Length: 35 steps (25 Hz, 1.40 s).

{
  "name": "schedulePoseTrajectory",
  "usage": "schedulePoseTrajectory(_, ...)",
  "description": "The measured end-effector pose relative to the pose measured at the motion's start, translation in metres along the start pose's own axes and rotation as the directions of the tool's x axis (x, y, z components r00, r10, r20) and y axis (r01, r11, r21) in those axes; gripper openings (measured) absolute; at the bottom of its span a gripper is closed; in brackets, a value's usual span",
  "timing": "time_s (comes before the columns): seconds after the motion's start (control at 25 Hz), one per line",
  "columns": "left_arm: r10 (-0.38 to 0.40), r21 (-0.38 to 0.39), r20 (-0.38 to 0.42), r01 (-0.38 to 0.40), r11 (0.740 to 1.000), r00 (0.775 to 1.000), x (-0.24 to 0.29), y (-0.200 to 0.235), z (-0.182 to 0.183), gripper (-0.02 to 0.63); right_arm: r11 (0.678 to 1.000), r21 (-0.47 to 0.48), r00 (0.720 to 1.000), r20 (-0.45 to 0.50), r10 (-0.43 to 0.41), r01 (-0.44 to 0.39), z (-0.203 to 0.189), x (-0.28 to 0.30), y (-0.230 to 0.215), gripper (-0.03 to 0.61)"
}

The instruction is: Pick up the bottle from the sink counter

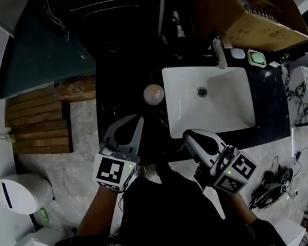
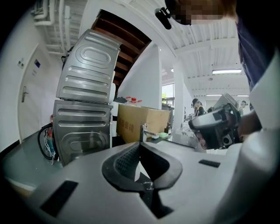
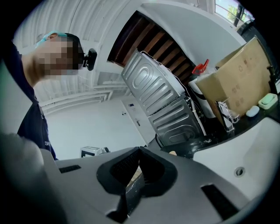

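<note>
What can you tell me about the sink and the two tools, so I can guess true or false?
1. The left tool and the right tool are both shut with nothing in them. True.
2. The sink is black. False: it is white, set in a dark counter.
3. A cardboard box stands at the far side of the sink. True.
4. The left tool is holding the round pale thing. False: that thing sits on the counter beside the sink, apart from both tools.
5. The wooden slats lie inside the sink. False: they lie off to the left of the counter.
</note>
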<state>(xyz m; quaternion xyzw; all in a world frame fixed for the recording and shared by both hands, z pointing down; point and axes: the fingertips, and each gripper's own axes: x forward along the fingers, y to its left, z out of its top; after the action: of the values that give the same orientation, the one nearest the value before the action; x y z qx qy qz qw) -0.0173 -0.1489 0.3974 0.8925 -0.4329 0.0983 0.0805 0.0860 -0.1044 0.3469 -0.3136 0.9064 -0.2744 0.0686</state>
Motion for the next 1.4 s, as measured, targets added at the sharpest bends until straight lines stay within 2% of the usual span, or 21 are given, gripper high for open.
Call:
schedulePoseTrajectory(0.28,0.058,-0.004,-0.042,-0.058,0.998,0.997,0.024,0.000,-0.013,0.009,0.999,0.017,0.999,-0.033,0.032,-0.031,0.001,-0.003,-0.031,0.025)
schedulePoseTrajectory(0.4,0.076,0.007,-0.030,-0.076,0.997,0.997,0.037,0.005,-0.014,0.009,0.999,0.028,0.998,-0.045,0.032,-0.031,-0.002,-0.001,-0.043,0.025)
schedulePoseTrajectory(0.72,0.090,0.033,-0.026,-0.089,0.996,0.996,0.063,0.018,-0.022,0.009,0.998,0.059,0.996,-0.086,0.025,-0.020,-0.019,0.008,-0.057,0.025)
schedulePoseTrajectory(0.92,0.079,0.050,-0.024,-0.078,0.996,0.997,0.076,0.025,-0.030,0.016,0.999,0.052,0.993,-0.117,-0.009,0.015,-0.032,0.007,-0.066,0.025)
schedulePoseTrajectory(1.4,0.028,0.043,-0.053,-0.026,0.999,0.998,0.113,0.030,-0.064,0.200,0.993,0.089,0.986,-0.154,-0.061,0.075,-0.051,0.008,-0.086,0.025)
